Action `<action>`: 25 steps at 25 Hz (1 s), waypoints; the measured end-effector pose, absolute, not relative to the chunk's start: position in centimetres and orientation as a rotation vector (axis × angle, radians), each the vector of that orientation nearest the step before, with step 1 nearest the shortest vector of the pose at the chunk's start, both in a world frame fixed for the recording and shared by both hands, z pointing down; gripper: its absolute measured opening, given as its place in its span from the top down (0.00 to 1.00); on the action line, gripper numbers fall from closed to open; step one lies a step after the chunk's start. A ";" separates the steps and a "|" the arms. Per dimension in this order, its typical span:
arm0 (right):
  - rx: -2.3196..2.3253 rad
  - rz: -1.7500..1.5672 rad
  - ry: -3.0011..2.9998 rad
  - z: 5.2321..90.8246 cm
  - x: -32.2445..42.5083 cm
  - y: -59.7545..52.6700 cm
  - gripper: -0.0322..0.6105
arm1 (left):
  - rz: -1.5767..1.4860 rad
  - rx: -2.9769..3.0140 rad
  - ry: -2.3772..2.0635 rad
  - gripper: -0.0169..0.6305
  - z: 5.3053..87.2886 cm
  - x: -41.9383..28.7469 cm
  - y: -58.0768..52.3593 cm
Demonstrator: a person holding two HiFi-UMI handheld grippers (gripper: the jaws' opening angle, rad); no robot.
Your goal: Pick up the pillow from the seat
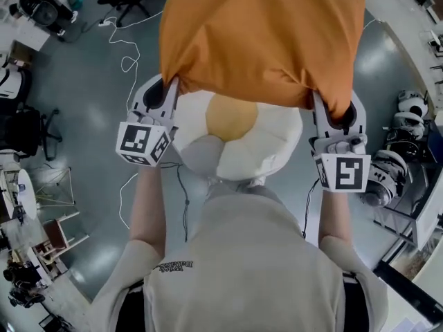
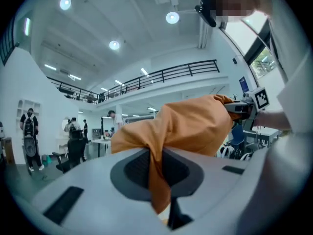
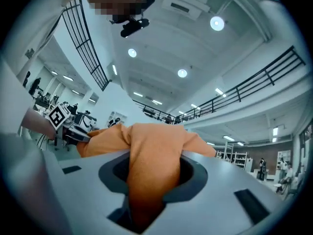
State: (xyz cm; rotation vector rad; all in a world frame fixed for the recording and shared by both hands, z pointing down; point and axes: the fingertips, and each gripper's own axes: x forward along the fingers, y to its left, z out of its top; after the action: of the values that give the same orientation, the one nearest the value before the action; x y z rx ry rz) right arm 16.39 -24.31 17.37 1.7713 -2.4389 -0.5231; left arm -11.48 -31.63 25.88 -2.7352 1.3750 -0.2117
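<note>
An orange pillow (image 1: 259, 37) hangs in the air in front of me, held by its two near corners. My left gripper (image 1: 169, 90) is shut on the left corner, and in the left gripper view (image 2: 155, 180) a thin fold of the orange pillow (image 2: 190, 126) is pinched between the jaws. My right gripper (image 1: 333, 113) is shut on the right corner, and in the right gripper view (image 3: 146, 190) a thick bunch of pillow (image 3: 146, 141) cloth fills the jaws. Below the pillow stands the round white seat (image 1: 277, 151) with a yellow centre, partly hidden by the pillow.
A white cable (image 1: 128, 61) trails over the grey floor at the left. Black office chairs (image 1: 28, 133) and desks line the left side. White equipment (image 1: 408, 116) and a bench stand at the right. My own torso fills the bottom of the head view.
</note>
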 end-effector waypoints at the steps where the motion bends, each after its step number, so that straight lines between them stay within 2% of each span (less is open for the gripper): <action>1: 1.786 -0.571 -2.447 15.8 16.4 -23.6 0.72 | -0.181 -2.712 1.366 0.92 24.2 -11.5 -31.2; 6: 1.839 -0.765 -2.495 9.5 15.4 -20.3 0.71 | -0.049 -2.604 1.337 0.92 16.7 -12.7 -28.6; 12: 1.880 -0.937 -2.551 5.8 15.8 -16.1 0.71 | 0.033 -2.493 1.287 0.91 11.0 -13.0 -24.3; 25: 1.954 -1.101 -2.524 5.2 17.7 -13.2 0.69 | 0.093 -2.467 1.233 0.91 9.0 -11.6 -20.7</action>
State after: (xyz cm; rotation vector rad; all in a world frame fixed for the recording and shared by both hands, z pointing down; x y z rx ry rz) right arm 17.74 -13.23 5.18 1.9544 -2.5240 -1.1006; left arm -11.59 -20.72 9.01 -2.4672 1.2328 0.0932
